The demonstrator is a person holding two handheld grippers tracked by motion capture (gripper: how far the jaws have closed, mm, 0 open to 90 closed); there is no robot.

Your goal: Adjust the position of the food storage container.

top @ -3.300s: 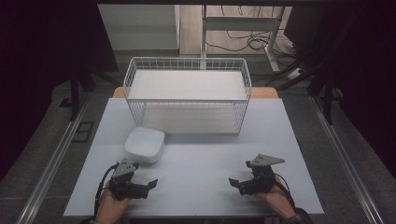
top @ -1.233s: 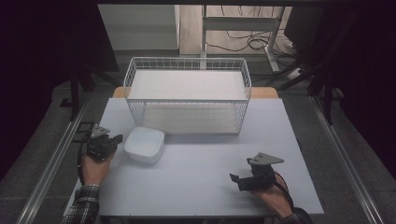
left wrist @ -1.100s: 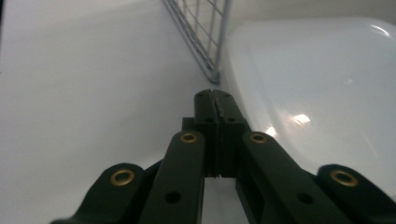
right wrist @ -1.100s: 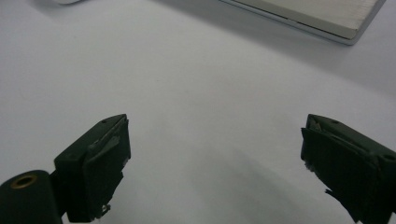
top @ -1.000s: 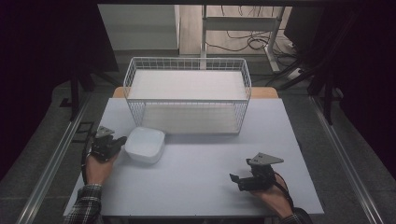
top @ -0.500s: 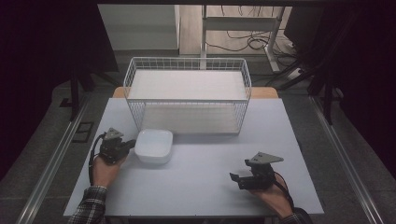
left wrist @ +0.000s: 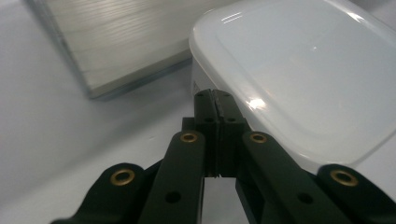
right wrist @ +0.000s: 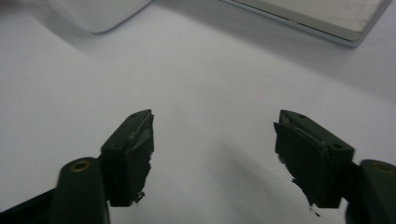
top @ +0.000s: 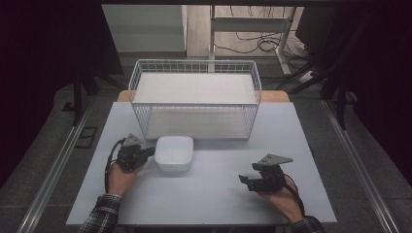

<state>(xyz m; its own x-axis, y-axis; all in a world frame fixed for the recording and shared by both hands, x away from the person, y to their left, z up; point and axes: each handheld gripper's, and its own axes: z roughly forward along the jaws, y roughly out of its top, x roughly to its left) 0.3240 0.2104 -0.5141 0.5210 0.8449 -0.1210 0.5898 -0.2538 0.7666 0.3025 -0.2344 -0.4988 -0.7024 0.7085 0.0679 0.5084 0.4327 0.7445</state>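
A white lidded square container (top: pixel 174 153) lies on the table in front of the wire basket (top: pixel 137 92). My left gripper (top: pixel 151 151) is shut, and its tips touch the container's left side. In the left gripper view the closed jaws (left wrist: pixel 216 100) press against the container (left wrist: pixel 299 70) just under its lid rim, with nothing between them. My right gripper (top: pixel 241 179) rests open near the front right of the table. Its jaws (right wrist: pixel 212 140) stand wide apart over bare table, with the container's corner (right wrist: pixel 93 11) far ahead.
The white wire basket stands at the back middle of the pale table (top: pixel 218 204), and a flat white board lies in its bottom (left wrist: pixel 116 37). Dark floor and metal rails flank the table on both sides.
My left gripper came from the front, swung round to the container's left side, shut, and slid the container to the right. The right gripper has not moved.
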